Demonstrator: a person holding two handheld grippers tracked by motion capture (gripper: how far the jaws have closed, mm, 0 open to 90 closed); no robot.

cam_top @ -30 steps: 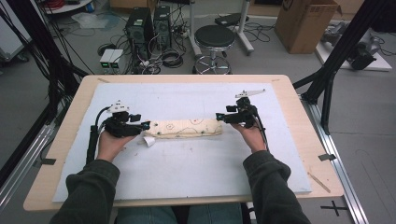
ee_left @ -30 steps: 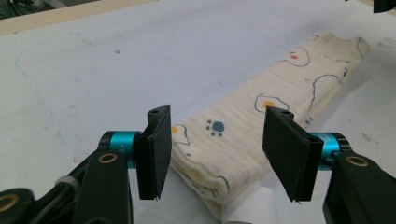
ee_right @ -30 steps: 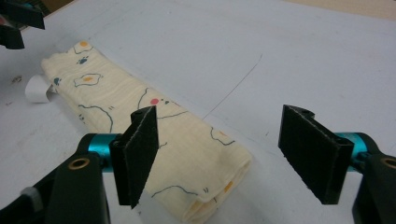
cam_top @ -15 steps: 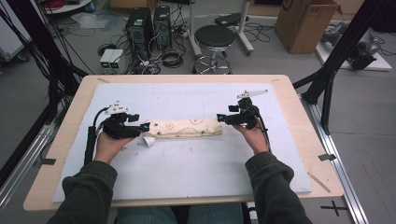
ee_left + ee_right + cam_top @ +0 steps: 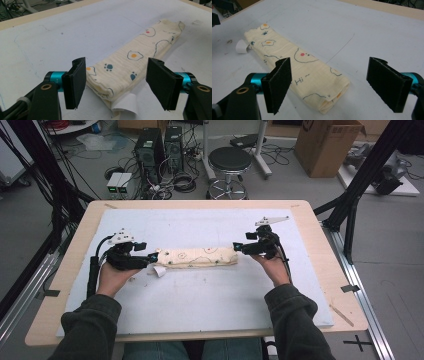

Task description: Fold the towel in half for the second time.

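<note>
A folded cream cloth (image 5: 197, 257), printed with fried eggs, paw prints and small drawings, is laid lengthwise across the middle of a white sheet (image 5: 200, 305) that covers a wooden desk (image 5: 320, 250). A white tag (image 5: 159, 271) sticks out from under the cloth's left end. The left gripper (image 5: 150, 259) is held at the cloth's left end and the right gripper (image 5: 238, 248) at its right end, each in one of the person's hands. In the left gripper view, the jaws are spread wide, with the near end of the cloth (image 5: 125, 72) lying between them and untouched by either pad. In the right gripper view, the jaws are likewise wide apart, with the cloth's other end (image 5: 312, 75) between them and no pad pressed on it. Both pairs of jaws have just been opening. Nothing is gripped by either gripper.
</note>
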